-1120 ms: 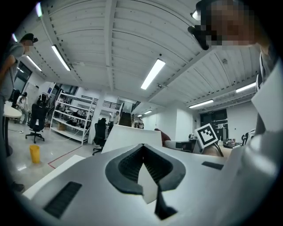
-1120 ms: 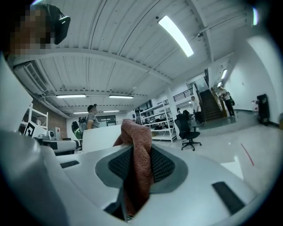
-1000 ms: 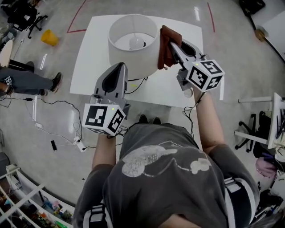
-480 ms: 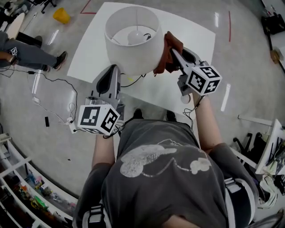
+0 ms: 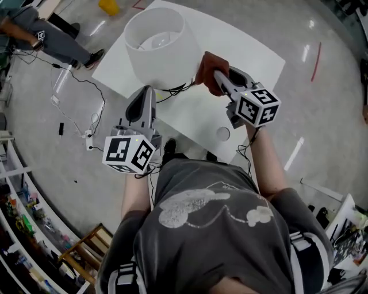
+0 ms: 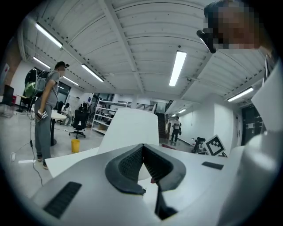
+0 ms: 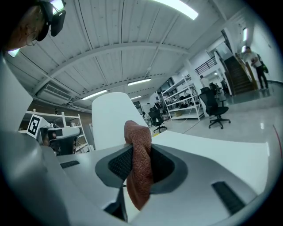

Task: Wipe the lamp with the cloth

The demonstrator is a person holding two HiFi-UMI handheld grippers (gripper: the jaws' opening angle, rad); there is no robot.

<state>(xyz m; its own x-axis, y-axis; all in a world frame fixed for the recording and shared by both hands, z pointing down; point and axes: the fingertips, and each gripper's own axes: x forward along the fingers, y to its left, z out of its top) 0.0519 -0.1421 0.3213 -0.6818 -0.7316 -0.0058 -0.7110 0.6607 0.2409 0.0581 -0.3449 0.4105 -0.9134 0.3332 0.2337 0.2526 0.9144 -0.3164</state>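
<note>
A lamp with a white drum shade (image 5: 156, 49) stands on the white table (image 5: 253, 63); its bulb shows inside the shade. The shade also rises ahead in the left gripper view (image 6: 132, 128) and the right gripper view (image 7: 112, 117). My right gripper (image 5: 211, 74) is shut on a rust-brown cloth (image 5: 208, 70), held just right of the shade's lower edge. The cloth (image 7: 139, 163) hangs folded between the jaws (image 7: 140, 165). My left gripper (image 5: 147, 93) is shut with nothing in it, near the shade's front side (image 6: 142, 152).
A black cable (image 5: 172, 92) runs from under the lamp across the table. A small round mark (image 5: 223, 134) lies near the table's front edge. Floor cables and a power strip (image 5: 92, 138) lie left; a person (image 5: 34, 34) stands beyond, near a yellow bin (image 5: 109, 7).
The head view has swung, so the table and lamp now sit further up and left. My right gripper with the cloth has dropped from the shade's upper side to its lower right edge.
</note>
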